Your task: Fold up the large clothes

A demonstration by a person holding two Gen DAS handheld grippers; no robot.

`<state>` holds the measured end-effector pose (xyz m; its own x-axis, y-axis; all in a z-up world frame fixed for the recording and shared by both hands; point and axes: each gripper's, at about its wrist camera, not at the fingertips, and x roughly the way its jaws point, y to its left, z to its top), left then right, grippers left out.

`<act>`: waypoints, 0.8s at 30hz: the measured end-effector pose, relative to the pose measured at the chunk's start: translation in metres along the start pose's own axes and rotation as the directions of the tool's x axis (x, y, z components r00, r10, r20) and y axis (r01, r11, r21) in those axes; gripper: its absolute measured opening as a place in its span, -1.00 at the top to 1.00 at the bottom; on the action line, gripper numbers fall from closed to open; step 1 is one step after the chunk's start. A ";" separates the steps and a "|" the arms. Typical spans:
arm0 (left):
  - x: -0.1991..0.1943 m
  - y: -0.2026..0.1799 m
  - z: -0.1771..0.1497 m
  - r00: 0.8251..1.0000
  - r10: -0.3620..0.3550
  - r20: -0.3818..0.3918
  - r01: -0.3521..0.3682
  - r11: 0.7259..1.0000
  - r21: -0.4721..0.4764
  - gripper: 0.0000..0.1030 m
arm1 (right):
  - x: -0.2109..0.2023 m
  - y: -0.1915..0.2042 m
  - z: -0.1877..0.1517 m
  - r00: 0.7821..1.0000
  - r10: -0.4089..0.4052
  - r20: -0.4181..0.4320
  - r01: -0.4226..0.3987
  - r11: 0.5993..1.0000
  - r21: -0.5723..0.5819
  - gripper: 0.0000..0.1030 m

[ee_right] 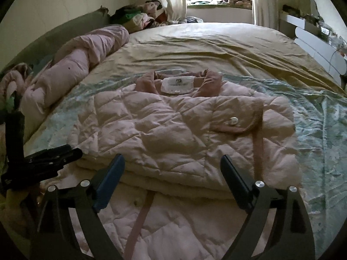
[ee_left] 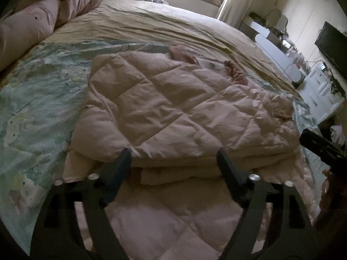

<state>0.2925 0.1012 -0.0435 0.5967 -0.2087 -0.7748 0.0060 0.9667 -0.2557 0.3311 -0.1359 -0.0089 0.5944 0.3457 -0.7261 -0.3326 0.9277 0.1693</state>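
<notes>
So nearest the cameras, both grippers are spread wide with nothing pinched. The left gripper (ee_left: 173, 158) hangs just over the near fold edge of the coat (ee_left: 173, 108), fingers straddling the stacked layers without pressing them. Same deal for the right gripper (ee_right: 173, 164), jaws apart and clear of the fabric. From the right view the left one shows as a dark shape at the coat's left edge, so they're posted at opposite ends of the same fold, which makes sense for something this wide.

The coat itself is a pink quilted puffer, lying flat in the middle of the bed (ee_right: 195, 43) on a pale green printed sheet (ee_right: 321, 119). Its lower part looks doubled up over the body, with more quilting still running toward the cameras underneath. I'd guess a fold has been laid and another one is needed to finish.

Further up, the collar (ee_right: 177, 80) with its white label (ee_right: 177, 84) points away, and a buttoned tab (ee_right: 234, 122) sits on the right side. Beyond that, a rolled pink duvet (ee_right: 76, 65) lies along the left, well apart.
</notes>
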 end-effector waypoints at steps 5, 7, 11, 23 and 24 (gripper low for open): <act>-0.018 -0.008 0.000 0.999 0.011 0.032 -0.011 1.000 0.005 -0.82 | -0.018 -0.002 0.000 0.999 0.002 0.034 -0.002 1.000 0.013 -0.91; -0.023 -0.009 0.001 0.999 0.013 0.034 -0.013 1.000 0.005 -0.82 | -0.023 -0.003 0.000 0.999 0.002 0.044 -0.002 1.000 0.013 -0.92; -0.034 -0.013 0.001 0.999 0.031 0.044 -0.031 0.999 0.015 -0.82 | -0.034 -0.003 0.001 0.998 0.009 0.061 -0.011 1.000 0.018 -0.92; -0.066 -0.026 -0.004 0.996 0.023 0.091 -0.026 0.999 0.029 -0.82 | -0.065 0.008 -0.001 0.993 0.016 0.118 -0.016 1.000 0.000 -0.92; -0.068 -0.027 -0.004 0.995 0.021 0.097 -0.024 0.999 0.030 -0.82 | -0.067 0.009 -0.001 0.993 0.015 0.121 -0.015 1.000 -0.001 -0.92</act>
<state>0.2484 0.0885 0.0142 0.6714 -0.1729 -0.7207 0.0154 0.9754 -0.2197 0.2876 -0.1512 0.0401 0.6735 0.3741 -0.6375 -0.3423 0.9223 0.1796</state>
